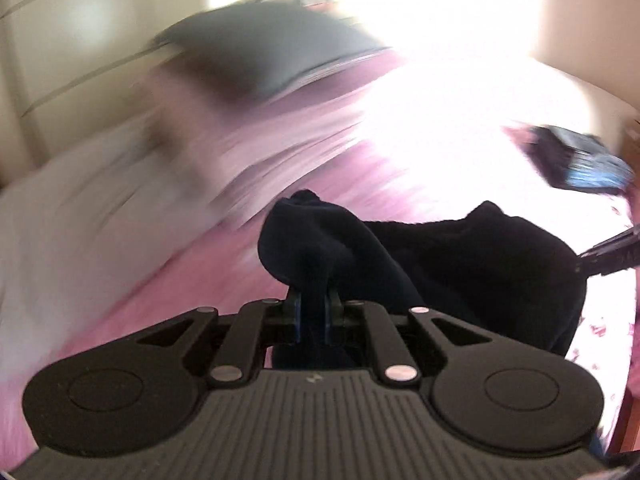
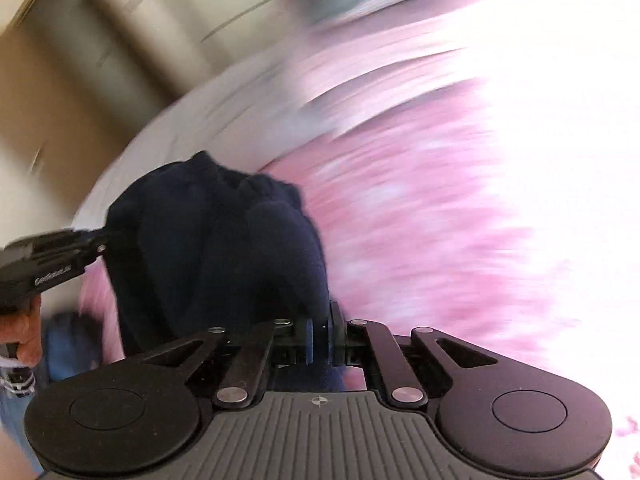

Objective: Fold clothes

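Observation:
A dark navy garment (image 1: 460, 252) hangs bunched between both grippers above a pink bedspread (image 1: 160, 280). My left gripper (image 1: 314, 280) is shut on one edge of the garment. My right gripper (image 2: 320, 316) is shut on another edge of the garment (image 2: 208, 248). The right gripper's tip shows at the right edge of the left wrist view (image 1: 608, 252). The left gripper shows at the left edge of the right wrist view (image 2: 52, 264), with the hand holding it below. Both views are blurred by motion.
The pink bedspread (image 2: 440, 220) fills most of both views. A grey pillow (image 1: 264, 52) lies at the head of the bed. A dark and blue folded item (image 1: 580, 164) lies at the right on the bed. Beige wardrobe doors (image 2: 80, 80) stand behind.

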A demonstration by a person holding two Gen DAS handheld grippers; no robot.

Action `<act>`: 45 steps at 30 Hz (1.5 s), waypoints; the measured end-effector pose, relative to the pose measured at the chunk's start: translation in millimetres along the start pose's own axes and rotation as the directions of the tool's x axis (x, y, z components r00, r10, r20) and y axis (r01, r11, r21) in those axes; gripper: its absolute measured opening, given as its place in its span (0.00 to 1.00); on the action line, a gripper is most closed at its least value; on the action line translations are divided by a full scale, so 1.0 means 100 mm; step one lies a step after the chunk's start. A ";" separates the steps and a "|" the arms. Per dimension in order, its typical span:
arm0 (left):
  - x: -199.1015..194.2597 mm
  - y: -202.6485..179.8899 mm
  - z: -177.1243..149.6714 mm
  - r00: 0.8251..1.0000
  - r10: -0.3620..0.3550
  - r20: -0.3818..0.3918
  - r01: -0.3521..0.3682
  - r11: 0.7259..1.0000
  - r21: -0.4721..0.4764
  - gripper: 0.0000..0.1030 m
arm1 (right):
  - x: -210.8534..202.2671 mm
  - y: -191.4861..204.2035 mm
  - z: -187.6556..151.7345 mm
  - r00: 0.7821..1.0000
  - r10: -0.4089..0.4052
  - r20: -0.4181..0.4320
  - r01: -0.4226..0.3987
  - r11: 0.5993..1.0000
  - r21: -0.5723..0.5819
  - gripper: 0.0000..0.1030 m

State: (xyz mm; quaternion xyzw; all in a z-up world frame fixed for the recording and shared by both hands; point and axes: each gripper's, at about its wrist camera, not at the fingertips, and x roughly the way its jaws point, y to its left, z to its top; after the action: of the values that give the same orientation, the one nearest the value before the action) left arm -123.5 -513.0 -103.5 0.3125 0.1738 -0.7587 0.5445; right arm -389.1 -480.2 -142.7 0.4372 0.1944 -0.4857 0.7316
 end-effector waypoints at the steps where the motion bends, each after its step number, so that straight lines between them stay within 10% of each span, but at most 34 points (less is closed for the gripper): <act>1: 0.11 -0.23 0.21 0.999 -0.034 0.011 0.034 0.999 0.035 0.07 | -0.22 -0.29 0.03 0.999 -0.023 0.030 0.022 0.999 0.044 0.04; 8: 1.42 -1.95 1.41 0.968 -0.246 -0.050 0.250 0.944 0.213 0.15 | -1.57 -2.20 0.20 0.957 -0.233 0.174 0.172 0.936 0.308 0.04; 12: 2.13 -2.67 1.59 0.957 -0.238 -0.167 0.270 0.940 0.210 0.30 | -1.72 -3.38 0.26 0.921 -0.367 0.129 0.287 0.866 0.410 0.06; 15: 2.32 -2.86 1.45 0.948 -0.228 -0.224 0.270 0.945 0.182 0.42 | -1.65 -3.94 0.19 0.887 -0.460 0.050 0.393 0.807 0.440 0.54; 18: 2.28 -2.74 1.04 0.930 -0.202 -0.307 0.257 0.954 0.152 0.53 | -1.66 -4.12 0.05 0.878 -0.476 0.061 0.407 0.806 0.429 0.63; 26: 1.60 -1.94 -0.46 0.863 -0.064 -0.502 0.184 0.964 0.193 0.66 | -1.01 -3.07 -0.57 0.978 -0.175 -0.110 0.203 0.913 0.353 0.63; 28: 1.39 -1.91 -0.84 0.873 0.029 -0.487 0.215 0.873 0.438 0.68 | -0.71 -2.66 -0.71 0.980 -0.067 -0.187 0.119 0.952 0.283 0.63; 30: 1.23 -1.90 -1.20 0.889 0.086 -0.449 0.258 0.716 0.649 0.68 | -0.38 -2.26 -0.86 0.961 0.013 -0.278 0.047 0.977 0.209 0.63; 36: 1.27 -1.82 -1.74 0.969 -0.045 -0.243 0.246 0.280 0.928 0.68 | 0.30 -1.55 -1.19 0.902 0.032 -0.431 0.005 0.996 0.086 0.63; 39: 1.43 -1.86 -1.82 0.969 -0.162 -0.185 0.204 0.111 0.973 0.66 | 0.34 -1.50 -1.26 0.905 0.030 -0.425 0.039 0.987 0.154 0.63; 40: 1.50 -1.87 -1.82 0.960 -0.192 -0.202 0.220 0.078 0.972 0.62 | 0.32 -1.50 -1.27 0.907 0.020 -0.421 0.056 0.984 0.167 0.63; 42: 1.64 -1.90 -1.77 0.946 -0.207 -0.251 0.268 0.058 0.962 0.11 | 0.27 -1.52 -1.28 0.915 -0.002 -0.404 0.088 0.977 0.196 0.63; 45: 1.51 -1.75 -1.61 0.945 -0.153 -0.290 0.314 0.170 0.934 0.06 | 0.18 -1.59 -1.25 0.932 -0.021 -0.362 0.121 0.959 0.255 0.63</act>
State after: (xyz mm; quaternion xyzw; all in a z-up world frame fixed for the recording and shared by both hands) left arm -273.1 -463.5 -336.9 0.6011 -0.2595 -0.7502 0.0921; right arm -503.0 -410.0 -295.0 0.6070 0.2707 -0.4470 0.5988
